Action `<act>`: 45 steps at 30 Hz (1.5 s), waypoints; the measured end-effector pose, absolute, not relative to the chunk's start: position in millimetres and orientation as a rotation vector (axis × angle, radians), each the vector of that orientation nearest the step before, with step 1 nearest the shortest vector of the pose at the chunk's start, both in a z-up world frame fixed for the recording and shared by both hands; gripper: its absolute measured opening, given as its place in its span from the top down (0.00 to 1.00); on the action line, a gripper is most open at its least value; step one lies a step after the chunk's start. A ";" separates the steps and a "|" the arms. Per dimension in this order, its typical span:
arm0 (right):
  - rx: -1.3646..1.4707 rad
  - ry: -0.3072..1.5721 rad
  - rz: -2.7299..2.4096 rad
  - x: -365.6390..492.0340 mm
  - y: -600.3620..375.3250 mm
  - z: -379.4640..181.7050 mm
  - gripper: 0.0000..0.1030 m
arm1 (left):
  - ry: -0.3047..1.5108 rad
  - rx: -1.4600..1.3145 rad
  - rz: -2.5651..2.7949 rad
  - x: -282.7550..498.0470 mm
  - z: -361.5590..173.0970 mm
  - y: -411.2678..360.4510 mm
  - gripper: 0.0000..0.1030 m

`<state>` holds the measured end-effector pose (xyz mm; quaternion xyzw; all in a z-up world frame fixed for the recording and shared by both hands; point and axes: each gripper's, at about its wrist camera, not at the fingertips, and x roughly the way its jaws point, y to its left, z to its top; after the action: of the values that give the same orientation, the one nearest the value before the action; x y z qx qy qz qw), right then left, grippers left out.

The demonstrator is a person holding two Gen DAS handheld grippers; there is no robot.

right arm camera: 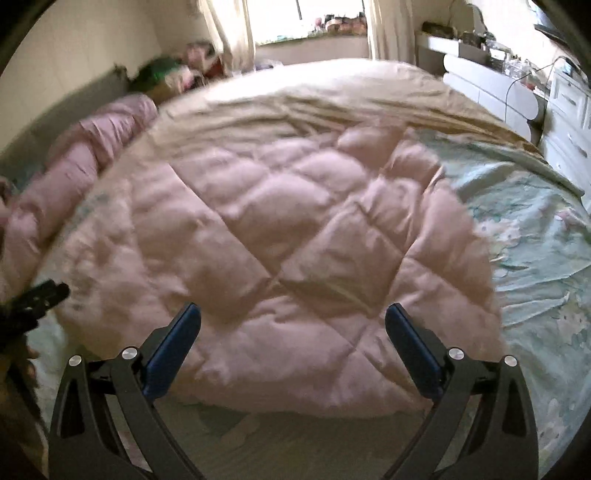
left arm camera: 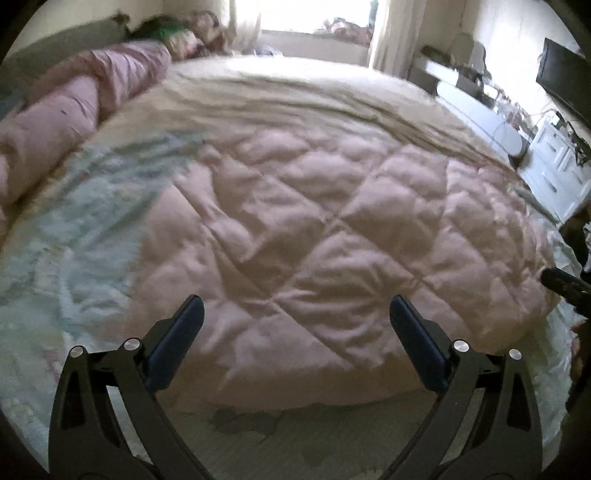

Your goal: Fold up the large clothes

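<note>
left hand-held gripper (left arm camera: 295, 325) and right hand-held gripper (right arm camera: 293, 328) both wide open, empty, hovering over near edge of pink quilted comforter (left arm camera: 332, 229) folded on bed (left arm camera: 55, 258); neither clearly nearer.

Daylight only, coming in from the window (left arm camera: 317, 18) at the far end of the room; it's blown out to white in both views, worse in the left wrist one. Near side of the pink quilt (left arm camera: 332, 240) sits dimmer, soft shadows in the stitched creases. Motion blur across both frames, heaviest on the quilt's edges and the patterned sheet (right arm camera: 546, 258). Strong fisheye bowing, black vignette in the corners. Gripper fingers (left arm camera: 181, 332) are the sharpest thing in shot.
</note>
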<state>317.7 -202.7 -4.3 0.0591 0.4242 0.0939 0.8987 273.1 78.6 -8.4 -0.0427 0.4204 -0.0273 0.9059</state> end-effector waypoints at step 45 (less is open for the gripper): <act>0.490 0.872 0.055 246.2 -304.7 -36.9 0.04 | 0.917 -0.268 0.079 222.1 -41.1 143.5 0.08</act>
<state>246.2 -304.7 -36.9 0.2349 0.4179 0.0263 0.8772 222.1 143.5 -41.1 -0.1290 0.4413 0.0378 0.8872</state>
